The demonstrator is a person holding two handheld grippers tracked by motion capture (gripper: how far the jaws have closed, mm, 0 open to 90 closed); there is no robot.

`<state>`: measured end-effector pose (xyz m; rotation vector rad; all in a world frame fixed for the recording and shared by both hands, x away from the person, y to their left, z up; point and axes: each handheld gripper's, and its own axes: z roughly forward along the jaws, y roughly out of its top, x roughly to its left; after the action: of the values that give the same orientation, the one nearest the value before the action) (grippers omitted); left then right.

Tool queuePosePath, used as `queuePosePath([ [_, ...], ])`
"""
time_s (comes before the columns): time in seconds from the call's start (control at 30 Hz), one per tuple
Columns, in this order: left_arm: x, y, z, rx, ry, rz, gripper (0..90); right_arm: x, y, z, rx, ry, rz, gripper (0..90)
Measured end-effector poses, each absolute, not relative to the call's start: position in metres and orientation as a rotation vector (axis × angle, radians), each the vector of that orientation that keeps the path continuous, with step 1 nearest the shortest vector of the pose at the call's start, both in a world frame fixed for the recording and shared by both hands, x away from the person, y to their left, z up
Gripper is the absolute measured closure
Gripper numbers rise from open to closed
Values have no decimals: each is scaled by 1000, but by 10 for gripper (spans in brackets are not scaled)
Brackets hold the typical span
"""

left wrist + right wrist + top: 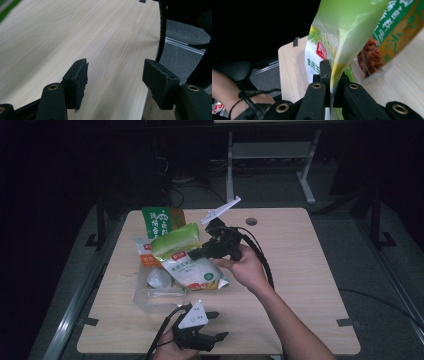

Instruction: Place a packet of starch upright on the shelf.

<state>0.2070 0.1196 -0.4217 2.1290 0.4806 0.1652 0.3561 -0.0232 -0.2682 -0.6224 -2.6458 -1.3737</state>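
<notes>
The right gripper [196, 253] has its fingers [325, 72] clamped tight on the edge of a light green bag [176, 240], holding it up above the far left part of the wooden surface [300, 265]; in the right gripper view the thin bag edge [337, 72] runs down between the two black fingers, which are pressed together on it. Under and beside the lifted bag lie other packets: a white and green pouch [196, 272], a dark green packet [157, 222] standing nearer the far edge, an orange-marked packet [146, 256] and a clear plastic bag [155, 287] with a pale round thing inside. The left gripper [214, 325] hovers low over the near edge of the surface, left of its middle, fingers [76, 80] spread wide apart with only bare wood between them, well apart from the packets.
</notes>
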Motion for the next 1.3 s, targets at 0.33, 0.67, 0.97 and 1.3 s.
queuePosePath([
  [0.33,207,121,-424,2126,491,172,362,360,8,-266,-576,-2628,-1365,899],
  [0.67,206,122,-425,2127,492,177,364,363,39,-269,-521,-2616,-1347,899],
  [0.97,205,123,-425,2128,486,189,363,366,69,-279,-449,-2600,-1316,899],
  [1.3,204,123,-426,2115,502,179,362,371,96,-302,-420,-2545,-1258,898],
])
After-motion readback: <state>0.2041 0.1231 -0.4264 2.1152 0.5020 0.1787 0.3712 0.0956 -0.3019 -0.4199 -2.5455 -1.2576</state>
